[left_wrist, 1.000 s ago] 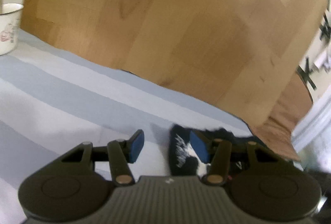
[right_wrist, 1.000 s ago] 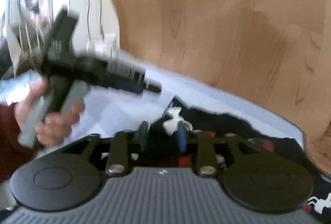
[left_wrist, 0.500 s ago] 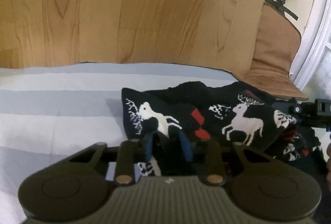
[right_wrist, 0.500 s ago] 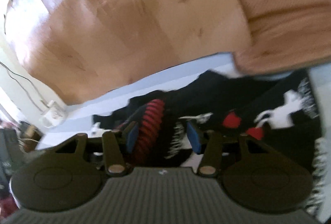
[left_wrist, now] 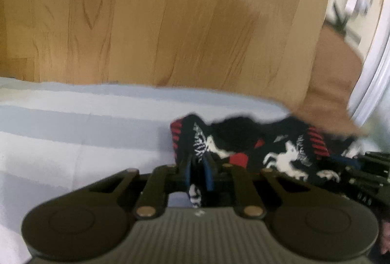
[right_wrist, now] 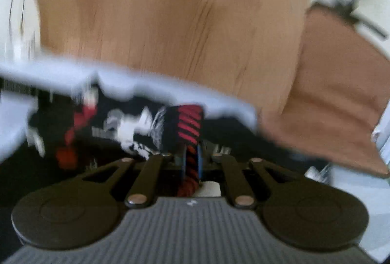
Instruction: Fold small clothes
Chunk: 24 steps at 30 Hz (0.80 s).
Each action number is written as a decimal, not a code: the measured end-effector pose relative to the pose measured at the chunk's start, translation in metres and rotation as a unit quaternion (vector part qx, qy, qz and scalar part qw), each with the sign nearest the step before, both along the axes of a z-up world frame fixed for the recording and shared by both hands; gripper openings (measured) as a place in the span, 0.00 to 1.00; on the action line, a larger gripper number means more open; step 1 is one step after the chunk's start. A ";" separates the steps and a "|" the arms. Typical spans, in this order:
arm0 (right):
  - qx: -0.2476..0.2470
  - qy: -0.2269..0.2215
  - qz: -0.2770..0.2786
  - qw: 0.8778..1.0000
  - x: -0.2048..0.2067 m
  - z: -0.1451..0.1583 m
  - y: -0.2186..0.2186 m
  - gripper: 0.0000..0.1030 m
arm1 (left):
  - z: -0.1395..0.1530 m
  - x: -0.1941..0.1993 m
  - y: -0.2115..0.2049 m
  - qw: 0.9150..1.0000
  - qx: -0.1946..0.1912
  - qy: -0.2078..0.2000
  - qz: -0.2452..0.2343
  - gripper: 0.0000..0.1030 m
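A small black knit garment [left_wrist: 256,149] with white reindeer and red trim lies bunched on a blue-and-white striped cloth [left_wrist: 73,132]. My left gripper [left_wrist: 198,167] is shut on the garment's left edge. In the right wrist view, my right gripper [right_wrist: 192,160] is shut on the garment's [right_wrist: 136,125] red-striped cuff [right_wrist: 189,126]. The right gripper's body [left_wrist: 365,178] shows at the right edge of the left wrist view. Both views are blurred by motion.
A wooden floor [left_wrist: 170,20] lies beyond the cloth's far edge. A brown cushion [right_wrist: 336,98] sits at the right. A white frame [left_wrist: 375,57] stands at the far right.
Both grippers have closed on the garment: the left on its left edge, the right on the red cuff. The garment has been drawn up and bunched.
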State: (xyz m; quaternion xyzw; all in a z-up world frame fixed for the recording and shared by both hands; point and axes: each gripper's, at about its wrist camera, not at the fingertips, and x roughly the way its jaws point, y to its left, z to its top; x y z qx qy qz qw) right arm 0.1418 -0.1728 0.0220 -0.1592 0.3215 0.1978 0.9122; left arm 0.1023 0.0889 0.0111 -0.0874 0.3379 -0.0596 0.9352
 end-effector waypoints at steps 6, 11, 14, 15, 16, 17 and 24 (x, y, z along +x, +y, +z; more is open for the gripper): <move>0.067 -0.028 -0.028 0.997 -0.006 0.027 -0.021 0.35 | 0.001 0.000 -0.004 1.000 0.023 -0.004 0.003 0.14; 0.120 -0.010 0.006 0.993 -0.006 0.042 -0.012 0.34 | 0.000 -0.002 -0.004 1.000 0.025 -0.004 0.001 0.14; 0.107 0.053 0.024 0.993 0.004 0.020 0.005 0.28 | -0.003 -0.003 -0.004 0.999 0.038 -0.007 -0.001 0.15; 0.095 0.088 0.025 0.991 0.006 0.005 0.009 0.28 | -0.004 -0.003 -0.005 0.999 0.044 -0.009 -0.002 0.16; 0.100 0.064 0.028 0.993 0.000 -0.004 0.009 0.29 | -0.005 -0.003 -0.007 0.999 0.051 -0.011 -0.003 0.17; 0.089 0.048 0.039 0.994 -0.005 -0.007 0.012 0.29 | -0.005 -0.003 -0.008 0.998 0.059 -0.014 -0.003 0.18; 0.134 0.067 -0.003 0.989 -0.016 0.025 -0.023 0.29 | -0.006 -0.003 -0.004 0.998 0.061 -0.015 0.016 0.44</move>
